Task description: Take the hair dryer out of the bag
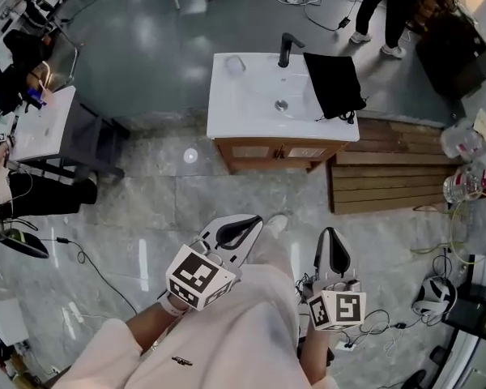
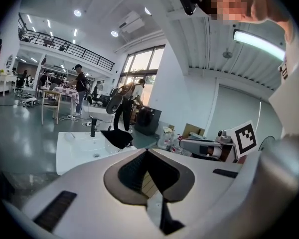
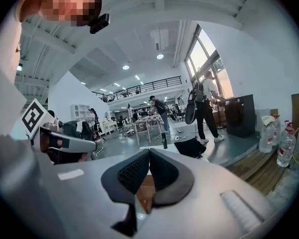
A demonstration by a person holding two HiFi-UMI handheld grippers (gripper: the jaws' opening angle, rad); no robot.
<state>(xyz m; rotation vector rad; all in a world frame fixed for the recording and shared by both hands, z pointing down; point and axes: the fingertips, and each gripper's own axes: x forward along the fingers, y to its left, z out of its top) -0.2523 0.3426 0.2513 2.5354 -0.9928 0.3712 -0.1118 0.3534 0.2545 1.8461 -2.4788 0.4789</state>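
A black bag (image 1: 334, 83) lies on the right end of a white sink counter (image 1: 243, 108), beside a black faucet (image 1: 286, 49). No hair dryer shows; what the bag holds is hidden. My left gripper (image 1: 256, 220) and right gripper (image 1: 330, 232) hang low over the floor, well short of the counter, both shut and empty, pointing toward it. The left gripper view shows the bag (image 2: 117, 137) and sink (image 2: 82, 151) beyond the closed left gripper (image 2: 147, 152). In the right gripper view the bag (image 3: 190, 147) sits just past the closed right gripper (image 3: 149, 152).
The sink stands on a wooden cabinet (image 1: 279, 151). A wooden platform (image 1: 389, 173) lies to its right, with large water bottles (image 1: 463, 140) beyond. A person (image 1: 385, 10) stands behind the sink. A white table (image 1: 40, 124) is at left. Cables (image 1: 89, 262) trail on the floor.
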